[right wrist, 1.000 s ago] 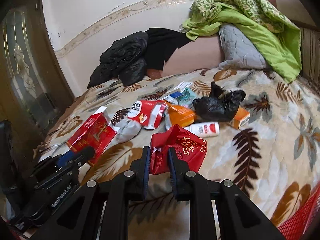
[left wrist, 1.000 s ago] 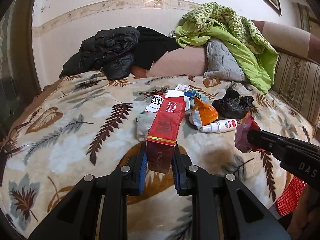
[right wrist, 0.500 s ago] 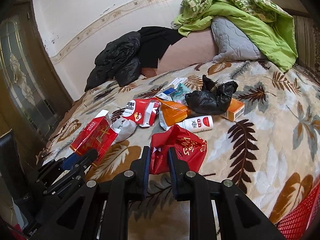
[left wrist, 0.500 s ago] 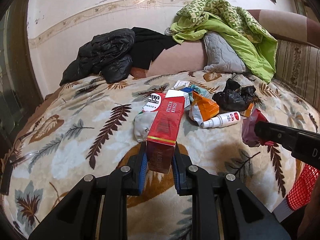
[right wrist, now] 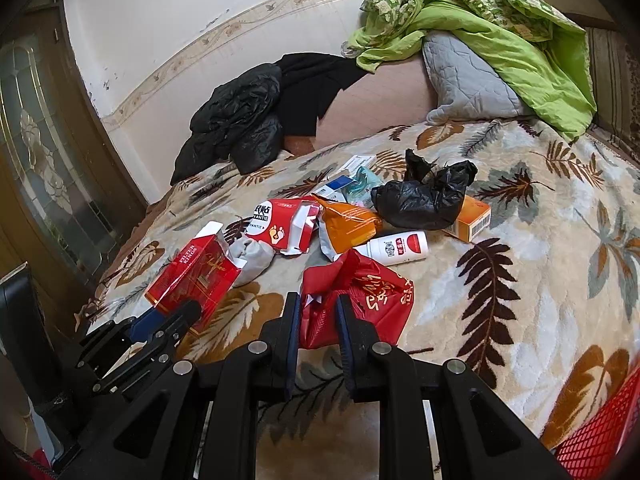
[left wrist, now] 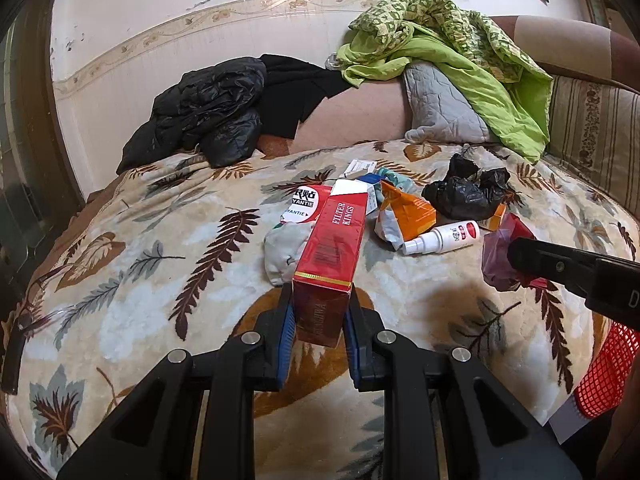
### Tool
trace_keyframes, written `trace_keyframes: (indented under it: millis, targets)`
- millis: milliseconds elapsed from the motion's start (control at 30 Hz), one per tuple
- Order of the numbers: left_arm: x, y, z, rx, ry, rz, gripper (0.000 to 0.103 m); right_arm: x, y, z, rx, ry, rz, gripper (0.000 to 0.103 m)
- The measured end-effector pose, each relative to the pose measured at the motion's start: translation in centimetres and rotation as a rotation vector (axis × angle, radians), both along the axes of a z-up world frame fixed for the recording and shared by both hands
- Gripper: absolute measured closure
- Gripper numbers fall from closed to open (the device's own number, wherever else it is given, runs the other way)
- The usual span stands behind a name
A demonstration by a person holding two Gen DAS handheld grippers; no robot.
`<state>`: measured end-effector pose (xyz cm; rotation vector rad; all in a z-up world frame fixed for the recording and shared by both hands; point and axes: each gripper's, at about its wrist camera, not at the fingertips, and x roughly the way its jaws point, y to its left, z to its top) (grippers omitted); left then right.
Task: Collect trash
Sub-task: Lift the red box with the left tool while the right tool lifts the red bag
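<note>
Currently you are gripping two pieces: left gripper (left wrist: pixel 319 322) clamping the red carton (left wrist: pixel 330 258), right gripper (right wrist: pixel 317 318) pinching the red bag (right wrist: pixel 360 296), both just above the blanket (right wrist: pixel 520 300). Nothing is binned; spray bottle (right wrist: pixel 396 245), black bag (right wrist: pixel 424 200) and wrappers are waiting mid-bed.

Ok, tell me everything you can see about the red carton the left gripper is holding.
The red carton is a long cardboard box with white "FILTER KINGS" lettering, a gold band near its lower end and a barcode on one face. Its far end is torn open, showing a white flap. The left gripper is shut on its near end, holding it tilted up over the leaf-patterned blanket; whether it touches the blanket cannot be told.
</note>
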<state>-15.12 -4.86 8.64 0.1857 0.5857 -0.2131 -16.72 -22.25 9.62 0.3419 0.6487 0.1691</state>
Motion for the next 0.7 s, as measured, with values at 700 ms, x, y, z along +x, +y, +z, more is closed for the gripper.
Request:
trace_keyframes:
  millis: [700]
  targets:
    - [-1.8,-1.9,0.7,-0.027,-0.017,-0.116,0.082,-4.4,-5.6,1.0,0.185,-0.004,-0.081,0.084]
